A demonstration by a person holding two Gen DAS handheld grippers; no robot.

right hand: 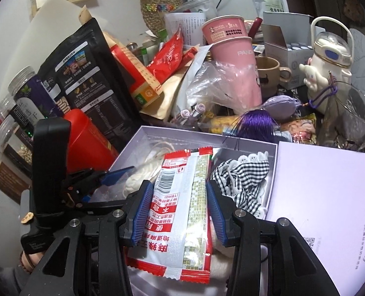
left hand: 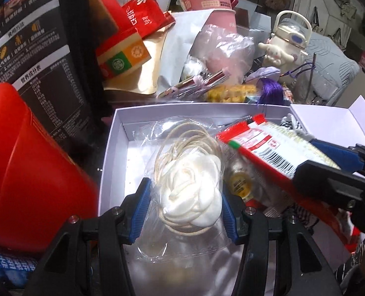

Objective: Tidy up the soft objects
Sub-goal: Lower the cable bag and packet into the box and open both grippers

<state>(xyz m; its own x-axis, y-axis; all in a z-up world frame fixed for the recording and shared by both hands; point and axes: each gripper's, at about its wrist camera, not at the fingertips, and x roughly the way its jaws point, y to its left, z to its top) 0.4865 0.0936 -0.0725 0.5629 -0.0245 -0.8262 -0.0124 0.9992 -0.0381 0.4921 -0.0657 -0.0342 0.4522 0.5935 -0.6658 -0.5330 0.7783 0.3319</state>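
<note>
Over white box [left hand: 113,145]: left gripper [left hand: 185,192] clamps bagged rope flower [left hand: 192,197], right gripper [right hand: 177,209] clamps snack packet [right hand: 180,212] — neither released; checked cloth [right hand: 239,180] already inside.

- The left gripper [left hand: 186,197] has its blue fingers [left hand: 141,209] pressed on either side of a clear bag [left hand: 182,172] holding a white fabric rose [left hand: 192,187] and coiled cream cord [left hand: 182,135].
- The bag sits inside the white box [left hand: 113,153], over its left half.
- The right gripper [left hand: 328,162], at the box's right side, clamps a red-and-white snack packet [left hand: 261,145] slanting across the box.
- A red container [left hand: 29,162] stands just left of the box.
- Behind the box lie a black pouch [left hand: 34,56], pink cups [left hand: 207,2] and a cream character bottle [left hand: 286,42].
</note>
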